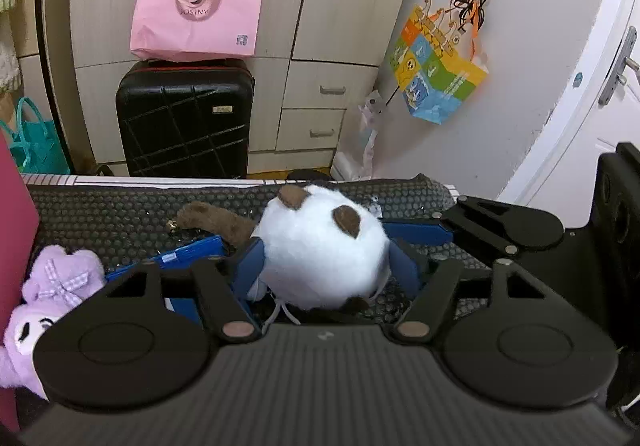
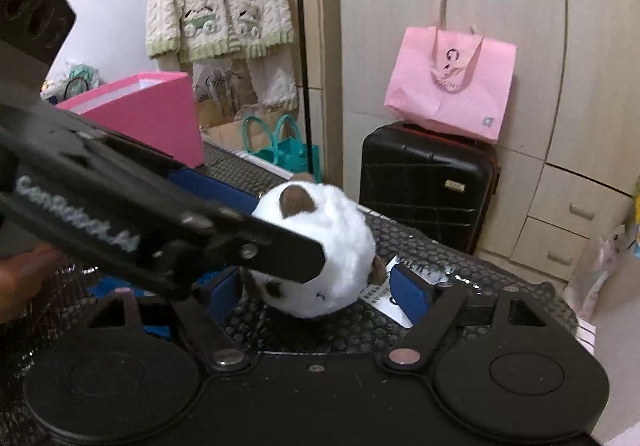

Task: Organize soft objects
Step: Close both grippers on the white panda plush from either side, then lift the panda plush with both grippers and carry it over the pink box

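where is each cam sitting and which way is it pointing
Left wrist: on the left gripper, looking forward and down at the white plush between its blue fingers, wardrobe beyond; the right gripper shows at right.
Right wrist: on the right gripper, looking down at the same plush from its other side; the left gripper crosses the picture, a hand at left.
Shared: plush, black suitcase, pink bag.

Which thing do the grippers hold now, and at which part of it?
The left gripper clasps the white plush by the sides of its round head. The right gripper is open around the same head, its right finger clear of the fur.
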{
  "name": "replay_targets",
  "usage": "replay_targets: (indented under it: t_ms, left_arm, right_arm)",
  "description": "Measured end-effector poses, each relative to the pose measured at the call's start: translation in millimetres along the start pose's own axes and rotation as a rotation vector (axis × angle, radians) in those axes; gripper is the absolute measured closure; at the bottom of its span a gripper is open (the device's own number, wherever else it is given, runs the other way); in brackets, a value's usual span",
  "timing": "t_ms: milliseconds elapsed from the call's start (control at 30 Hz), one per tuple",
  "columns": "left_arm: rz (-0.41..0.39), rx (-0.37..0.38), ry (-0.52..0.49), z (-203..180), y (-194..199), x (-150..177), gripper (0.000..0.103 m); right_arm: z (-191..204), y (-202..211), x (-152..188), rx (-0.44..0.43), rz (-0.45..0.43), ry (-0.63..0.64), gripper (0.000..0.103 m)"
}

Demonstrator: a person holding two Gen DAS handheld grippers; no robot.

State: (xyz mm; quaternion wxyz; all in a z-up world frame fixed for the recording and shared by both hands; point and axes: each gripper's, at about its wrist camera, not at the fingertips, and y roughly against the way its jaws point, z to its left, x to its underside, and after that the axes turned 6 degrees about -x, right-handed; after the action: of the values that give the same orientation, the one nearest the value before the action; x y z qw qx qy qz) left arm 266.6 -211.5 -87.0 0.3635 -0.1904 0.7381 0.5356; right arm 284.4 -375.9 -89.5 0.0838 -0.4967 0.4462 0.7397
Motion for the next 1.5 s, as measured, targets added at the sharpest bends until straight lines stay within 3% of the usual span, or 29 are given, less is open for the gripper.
replay_targets:
  t_ms: [133, 233, 333, 767, 900, 1233, 1500]
  left_arm:
    - [0.001, 0.007, -0.018, -2.1, -0.5, 2.8, 0.045]
    - [0.003, -0.001, -0.044, -6.0, 3.0, 3.2, 0.049]
    - [-0.001, 0.001, -0.073, -12.6, 11.8, 4.3, 0.051]
    - [0.009, 0.081, -0.113, -26.5, 70.8, 16.5, 0.054]
    - [0.071, 0.123, -0.080, -22.0, 87.2, 20.8, 0.055]
    - [0.153, 0.249, 0.007, 9.2, 145.6, 44.8, 0.055]
    - [0.103, 0.259, 0.007, 35.4, 216.4, 70.0, 0.055]
  right_arm:
    - [-3.2, -6.7, 0.8, -0.027, -0.009, -0.035, 0.021]
    - [-4.9, -7.6, 1.8, -0.021, -0.003, -0.077, 0.032]
    - [1.7, -1.8, 2.4, 0.005, -0.006, -0.088, 0.035]
    - [37.3, 49.4, 8.5, 0.046, -0.030, -0.158, 0.036]
    - [48.1, 62.8, 8.8, 0.034, 0.022, -0.284, 0.035]
    - [117.3, 88.5, 5.2, 0.060, 0.074, -0.279, 0.035]
    - [181.1, 108.1, -8.4, 0.006, 0.079, -0.238, 0.035]
